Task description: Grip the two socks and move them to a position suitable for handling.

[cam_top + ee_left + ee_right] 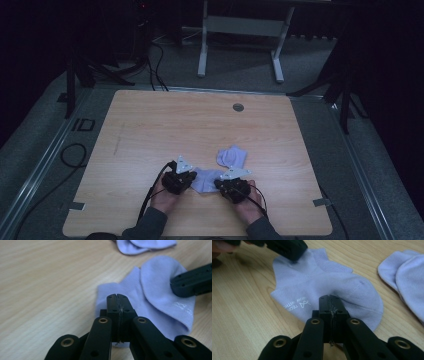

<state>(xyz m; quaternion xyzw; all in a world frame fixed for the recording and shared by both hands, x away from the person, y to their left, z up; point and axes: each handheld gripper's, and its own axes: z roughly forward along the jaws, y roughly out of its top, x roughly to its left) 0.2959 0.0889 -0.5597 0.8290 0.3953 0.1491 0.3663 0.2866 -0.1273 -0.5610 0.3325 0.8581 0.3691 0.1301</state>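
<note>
The sock (204,179) lies flat on the table (150,130) near your edge, between your two grippers. In the high view your left gripper (186,179) sits at its left end and your right gripper (224,184) at its right end, each held in a hand (165,196) with the cable trailing back toward you. A second sock (232,156) lies just beyond, near the first but apart from it. A small round grommet (238,107) is set in the table's far side.

In the left gripper view your left gripper (117,296) has its jaws pressed together, tips over the near edge of the sock (155,290); you cannot tell from here whether cloth is pinched between them. Your right gripper (180,285) rests on the sock's folded far end. The second sock (142,245) shows at the top edge.

In the right gripper view your right gripper (329,298) also has its jaws together, tips at the sock's (317,280) rounded end; whether they grip fabric is unclear. White lettering (297,304) runs along the sock. Your left gripper (287,248) touches its cuff end at top left. The second sock (407,272) lies to the right, apart.
</note>
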